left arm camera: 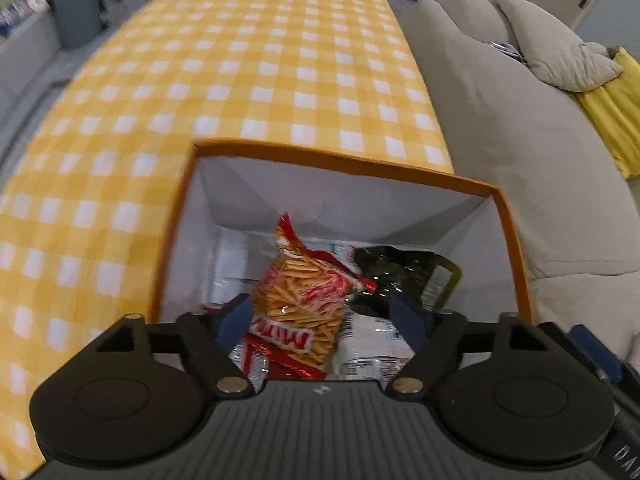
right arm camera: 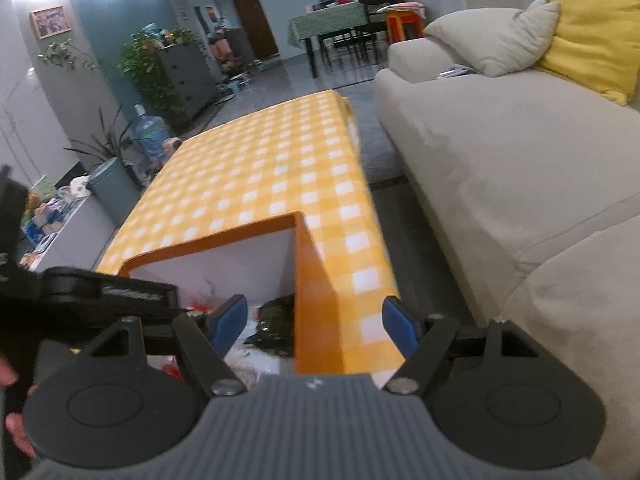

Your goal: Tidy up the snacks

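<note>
snacks looked mostly packed: red bag of thin fried sticks (left arm camera: 304,300) sat in the orange-rimmed white-lined box (left arm camera: 344,162), unpinched between the spread left gripper (left arm camera: 324,320). right gripper (right arm camera: 314,326) was spread too, holding nothing. next, probably withdrawal.

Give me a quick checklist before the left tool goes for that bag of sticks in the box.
1. Left tool open: ok.
2. Bag of sticks between its fingers: ok, though contact cannot be told.
3. Box open, on the table: ok.
4. Dark packet beside the bag, clear of the grip: cannot tell.
5. Right tool open, straddling the box's right wall: not ok if it must stay clear.
</note>
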Demonstrator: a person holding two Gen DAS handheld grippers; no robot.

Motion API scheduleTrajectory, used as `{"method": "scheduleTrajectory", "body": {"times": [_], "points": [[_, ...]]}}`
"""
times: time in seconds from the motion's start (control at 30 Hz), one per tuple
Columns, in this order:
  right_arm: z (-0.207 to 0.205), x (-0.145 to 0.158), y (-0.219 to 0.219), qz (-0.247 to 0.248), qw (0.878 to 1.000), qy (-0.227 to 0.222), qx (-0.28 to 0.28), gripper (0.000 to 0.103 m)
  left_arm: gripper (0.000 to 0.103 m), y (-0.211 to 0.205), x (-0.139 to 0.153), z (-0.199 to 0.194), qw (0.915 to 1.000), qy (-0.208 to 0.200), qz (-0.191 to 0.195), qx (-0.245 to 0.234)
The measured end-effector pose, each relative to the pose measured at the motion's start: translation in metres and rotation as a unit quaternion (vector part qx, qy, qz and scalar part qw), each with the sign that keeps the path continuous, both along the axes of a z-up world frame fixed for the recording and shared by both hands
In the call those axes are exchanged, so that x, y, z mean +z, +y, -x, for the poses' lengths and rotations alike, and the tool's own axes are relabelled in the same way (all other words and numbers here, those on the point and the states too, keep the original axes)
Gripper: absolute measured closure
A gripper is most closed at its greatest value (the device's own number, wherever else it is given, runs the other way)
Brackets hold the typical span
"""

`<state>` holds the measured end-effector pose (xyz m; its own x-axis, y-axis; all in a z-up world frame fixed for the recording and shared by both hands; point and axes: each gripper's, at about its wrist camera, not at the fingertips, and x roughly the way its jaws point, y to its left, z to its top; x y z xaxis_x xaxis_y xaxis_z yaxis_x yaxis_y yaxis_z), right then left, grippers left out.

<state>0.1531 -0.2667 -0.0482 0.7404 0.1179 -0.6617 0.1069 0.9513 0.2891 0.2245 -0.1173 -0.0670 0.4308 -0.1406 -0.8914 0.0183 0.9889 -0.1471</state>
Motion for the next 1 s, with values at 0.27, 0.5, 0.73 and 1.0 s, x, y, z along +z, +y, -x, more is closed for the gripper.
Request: {"method": "scheduleTrajectory", "body": {"times": [0.27, 0.5, 0.73, 1.0], "points": [[0.005, 0.004, -0.014, -0.022, 0.999, -0.004, -0.024, 0.030, 0.010, 0.005, 0.021, 0.013, 0.9997, -0.005, -0.024, -0.009], [0.011, 0.014, -0.012, -0.038, 0.999, -0.018, -0.025, 0.030, 0.010, 0.006, 0.053, 0.040, 0.9973, -0.040, -0.057, -0.022], [0.021, 0.028, -0.004, -0.039, 0.999, -0.019, -0.021, 0.030, 0.009, 0.007, 0.088, 0.073, 0.9925, -0.078, -0.090, -0.026], [0.040, 0.040, 0.008, -0.062, 0.997, 0.016, 0.038, 0.020, 0.006, 0.018, 0.117, 0.133, 0.9892, -0.120, -0.079, -0.026]]}}
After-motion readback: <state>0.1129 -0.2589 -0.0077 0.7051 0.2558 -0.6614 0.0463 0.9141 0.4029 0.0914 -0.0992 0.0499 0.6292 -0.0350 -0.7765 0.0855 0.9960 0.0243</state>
